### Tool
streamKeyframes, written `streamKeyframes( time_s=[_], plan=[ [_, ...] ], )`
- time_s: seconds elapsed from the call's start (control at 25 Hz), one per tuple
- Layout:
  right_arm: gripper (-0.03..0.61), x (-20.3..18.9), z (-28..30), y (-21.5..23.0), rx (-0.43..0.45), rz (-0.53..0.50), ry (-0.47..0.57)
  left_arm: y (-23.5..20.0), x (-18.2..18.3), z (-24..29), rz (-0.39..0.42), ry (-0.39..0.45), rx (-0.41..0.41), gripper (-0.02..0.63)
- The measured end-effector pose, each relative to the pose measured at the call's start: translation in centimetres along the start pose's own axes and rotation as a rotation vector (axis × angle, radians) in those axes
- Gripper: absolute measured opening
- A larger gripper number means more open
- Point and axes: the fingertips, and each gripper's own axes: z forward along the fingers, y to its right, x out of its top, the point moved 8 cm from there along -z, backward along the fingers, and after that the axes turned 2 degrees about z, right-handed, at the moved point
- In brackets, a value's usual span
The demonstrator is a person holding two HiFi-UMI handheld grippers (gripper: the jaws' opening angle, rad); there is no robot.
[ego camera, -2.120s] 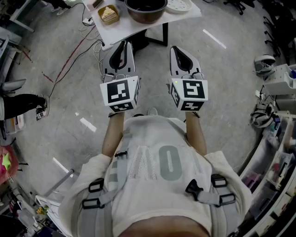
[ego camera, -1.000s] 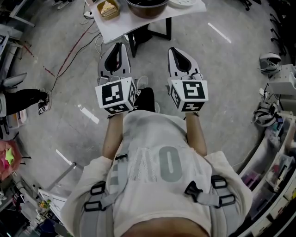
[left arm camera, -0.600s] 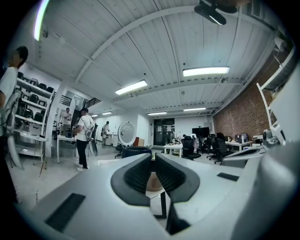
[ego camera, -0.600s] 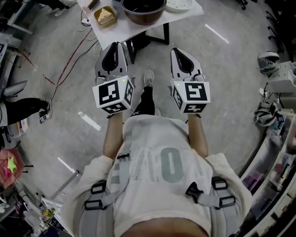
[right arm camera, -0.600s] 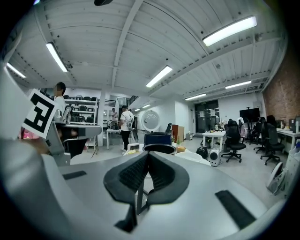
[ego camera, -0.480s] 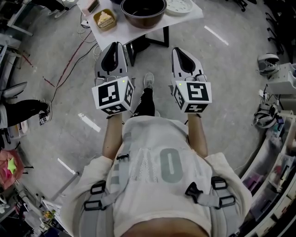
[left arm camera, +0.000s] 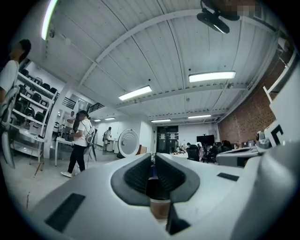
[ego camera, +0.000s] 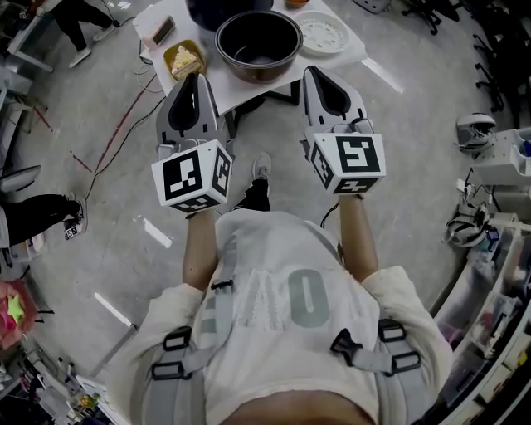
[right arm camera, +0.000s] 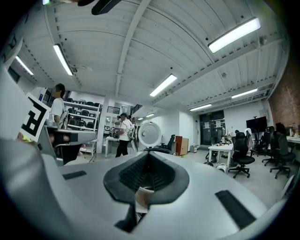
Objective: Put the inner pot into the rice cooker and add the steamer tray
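Observation:
In the head view a dark round inner pot stands on a small white table just ahead of me. A white round steamer tray lies to its right. A dark rounded body, perhaps the rice cooker, shows at the table's far edge, cut off by the frame. My left gripper hangs at the table's near edge, left of the pot, shut and empty. My right gripper is level with it at the pot's right, also shut with nothing in it. Both gripper views look level across the room: left gripper, right gripper.
A yellow dish of food and a small flat box lie on the table's left part. Cables run over the floor at left. A person's legs stand at far left, shelves and clutter at right. People and office chairs fill the room beyond.
The table with the pot has come nearer and lower in the head view. Both grippers have risen and gone forward, up to the table's near edge. Their jaws stay shut.

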Motion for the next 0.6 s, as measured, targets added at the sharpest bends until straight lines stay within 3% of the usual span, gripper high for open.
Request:
streamKeyframes(
  time_s=[0.6],
  plan=[
    [0.020,1.1,12.0,4.5,-0.006,0.063,-0.017,-4.0,0.0,12.5,-0.010,-0.009,0.001,0.043]
  ],
)
